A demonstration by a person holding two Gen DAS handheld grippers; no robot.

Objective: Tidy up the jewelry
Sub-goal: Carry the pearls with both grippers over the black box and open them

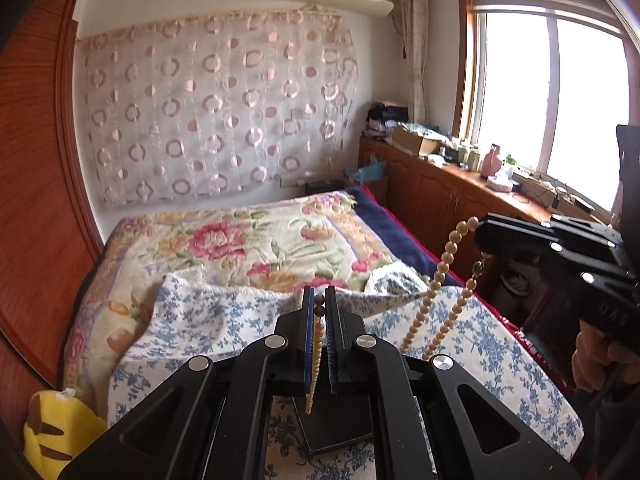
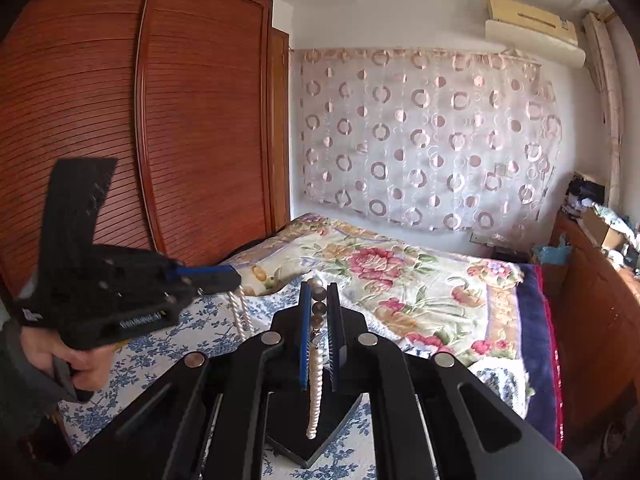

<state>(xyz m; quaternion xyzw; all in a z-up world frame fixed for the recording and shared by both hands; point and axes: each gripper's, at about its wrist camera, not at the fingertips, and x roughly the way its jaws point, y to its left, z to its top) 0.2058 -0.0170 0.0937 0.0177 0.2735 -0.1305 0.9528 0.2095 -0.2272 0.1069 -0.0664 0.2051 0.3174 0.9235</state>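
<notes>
A cream pearl necklace [image 1: 436,276] hangs in the air between both grippers above the bed. My left gripper [image 1: 319,304] is shut on one part of the strand, with dark beads at its tips and pearls running down between the jaws. My right gripper [image 2: 319,300] is shut on another part of the necklace [image 2: 315,376], which hangs down from it. The right gripper also shows in the left wrist view [image 1: 484,236], the left gripper in the right wrist view [image 2: 234,280]. A black stand base [image 2: 316,424] lies below on the blue floral cloth.
The bed carries a flowered quilt [image 1: 260,236] and a blue floral cloth [image 1: 480,344]. A wooden wardrobe [image 2: 160,120] stands at left. A wooden cabinet [image 1: 448,196] with clutter runs under the window. A yellow plush toy [image 1: 56,428] lies at lower left.
</notes>
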